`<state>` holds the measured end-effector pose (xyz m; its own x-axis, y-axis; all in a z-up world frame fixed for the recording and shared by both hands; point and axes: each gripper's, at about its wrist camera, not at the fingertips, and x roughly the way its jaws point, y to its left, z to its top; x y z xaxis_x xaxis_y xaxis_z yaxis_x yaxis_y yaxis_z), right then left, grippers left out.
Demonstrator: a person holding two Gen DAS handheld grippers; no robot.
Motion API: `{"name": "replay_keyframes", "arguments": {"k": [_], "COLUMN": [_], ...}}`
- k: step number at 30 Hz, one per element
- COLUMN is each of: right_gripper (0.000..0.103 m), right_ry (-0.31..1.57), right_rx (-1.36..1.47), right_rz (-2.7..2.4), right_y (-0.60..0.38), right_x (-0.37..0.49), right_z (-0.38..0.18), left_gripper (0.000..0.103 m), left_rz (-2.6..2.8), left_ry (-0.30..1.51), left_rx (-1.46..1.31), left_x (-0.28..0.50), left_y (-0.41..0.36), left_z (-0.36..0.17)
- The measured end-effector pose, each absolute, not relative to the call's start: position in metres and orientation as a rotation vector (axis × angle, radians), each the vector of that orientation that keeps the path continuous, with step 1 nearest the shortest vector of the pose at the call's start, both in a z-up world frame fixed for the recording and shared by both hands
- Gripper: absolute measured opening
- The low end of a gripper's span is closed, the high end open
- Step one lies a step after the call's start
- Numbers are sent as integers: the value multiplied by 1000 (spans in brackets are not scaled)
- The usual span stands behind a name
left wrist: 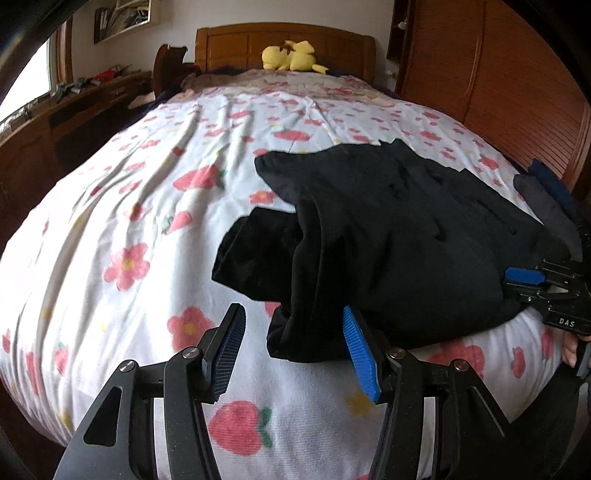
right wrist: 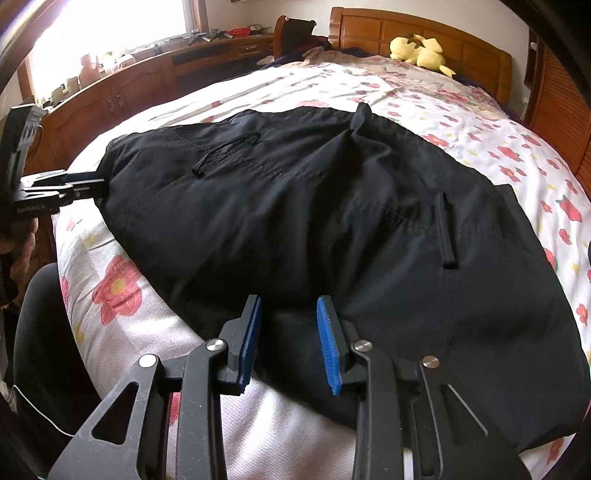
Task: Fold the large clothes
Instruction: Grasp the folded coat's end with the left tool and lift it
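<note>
Wood dominates this bedroom: a slatted brown wooden wardrobe point(left wrist: 517, 81) stands along one side of the bed, and a low brown wooden counter point(right wrist: 122, 92) cluttered with small items runs under a bright window point(right wrist: 122, 22) on the other. Between them is a wide bed covered with a white sheet printed with pink flowers and strawberries point(left wrist: 147, 192), ending at a panelled wooden headboard point(left wrist: 284, 42) where a yellow plush toy point(left wrist: 291, 55) lies.

On the near part of the bed lies a large black fabric garment point(right wrist: 295, 206), bunched at one end and showing stitched seams and a thin cord loop; it looks like trousers, though the folds make that uncertain.

At the garment's edge, the left gripper point(left wrist: 291, 350) has its blue-padded fingers apart, one pad touching the dark cloth. The right gripper point(right wrist: 290, 339) sits at the near hem with its fingers parted and cloth between them; whether they pinch it I cannot tell.
</note>
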<state>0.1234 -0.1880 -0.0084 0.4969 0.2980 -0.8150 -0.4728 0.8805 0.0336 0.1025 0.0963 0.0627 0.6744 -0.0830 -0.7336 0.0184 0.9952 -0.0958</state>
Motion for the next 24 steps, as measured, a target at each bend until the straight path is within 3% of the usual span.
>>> {"name": "replay_keyframes", "arguments": {"k": [7, 12, 14, 24], "right_gripper": [31, 31, 31, 32], "right_ry": [939, 936, 934, 923], "right_rx": [-199, -193, -191, -109], "right_rz": [469, 472, 472, 456], "right_y": [-188, -190, -190, -209], "right_x": [123, 123, 123, 117], "right_z": [-9, -9, -10, 6], "left_gripper": [56, 29, 8, 5], "left_rz": [-85, -127, -121, -246], "left_ry": [864, 870, 860, 627], "left_rx": [-138, -115, -120, -21], "left_x": [112, 116, 117, 132], "left_y": [102, 98, 95, 25], "left_z": [46, 48, 54, 164]}}
